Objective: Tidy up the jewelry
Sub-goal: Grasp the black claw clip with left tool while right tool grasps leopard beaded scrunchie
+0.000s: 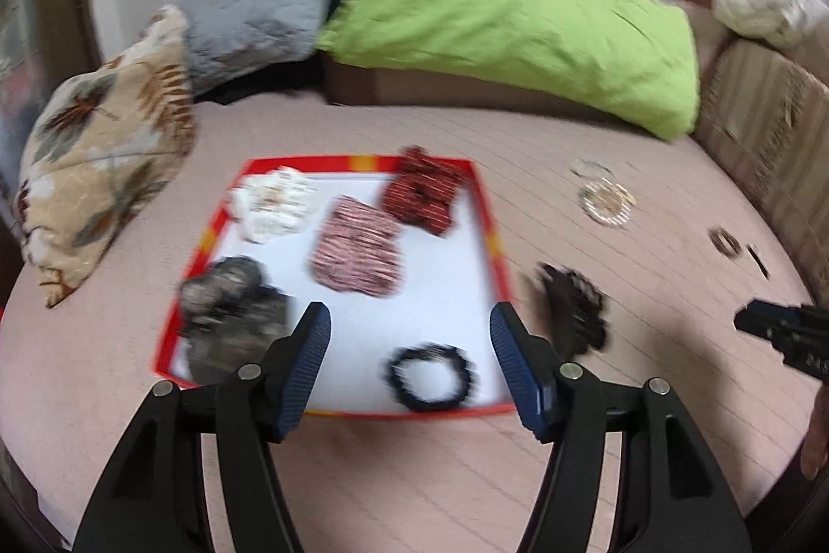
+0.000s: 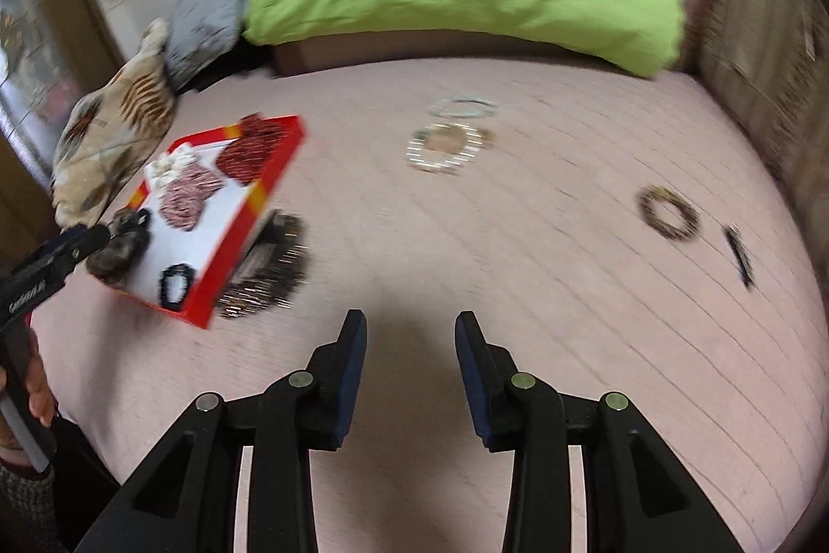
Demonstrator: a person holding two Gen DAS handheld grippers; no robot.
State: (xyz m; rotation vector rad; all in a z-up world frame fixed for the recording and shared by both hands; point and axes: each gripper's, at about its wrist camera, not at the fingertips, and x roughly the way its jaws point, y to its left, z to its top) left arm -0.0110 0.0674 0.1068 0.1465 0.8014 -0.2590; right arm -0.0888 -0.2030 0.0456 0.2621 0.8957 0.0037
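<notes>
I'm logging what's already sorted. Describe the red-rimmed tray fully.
The shallow rectangular red-rimmed tray has a white floor and yellow marks on its rim, and looks like cardboard. It lies flat on the pink striped bedcover. Inside lie a white beaded piece, a pink beaded piece, a dark red beaded piece, a grey-black piece and a black bead bracelet. A dark beaded piece lies just outside its right edge.
</notes>
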